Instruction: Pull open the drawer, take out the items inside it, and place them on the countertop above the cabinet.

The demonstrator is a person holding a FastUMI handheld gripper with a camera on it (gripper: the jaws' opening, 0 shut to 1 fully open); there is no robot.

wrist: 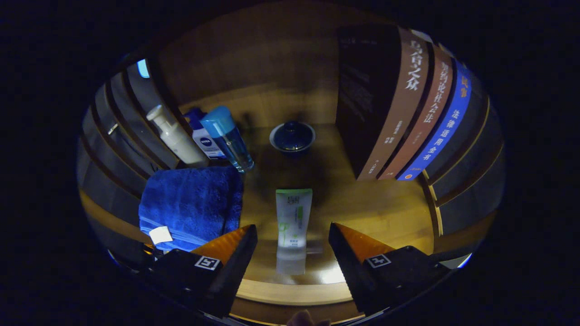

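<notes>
while the tool [292, 235] stands wide and empty, a tube [293, 219] lies between its fingers on the wooden surface [376, 208].
it looks set down clear of the towel [190, 203], bottles [226, 138] and books [408, 108], so the fingers can part from it freely.

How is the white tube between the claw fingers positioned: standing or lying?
Lying flat: the tube rests lengthwise on the countertop, between the open claw fingers.
</notes>
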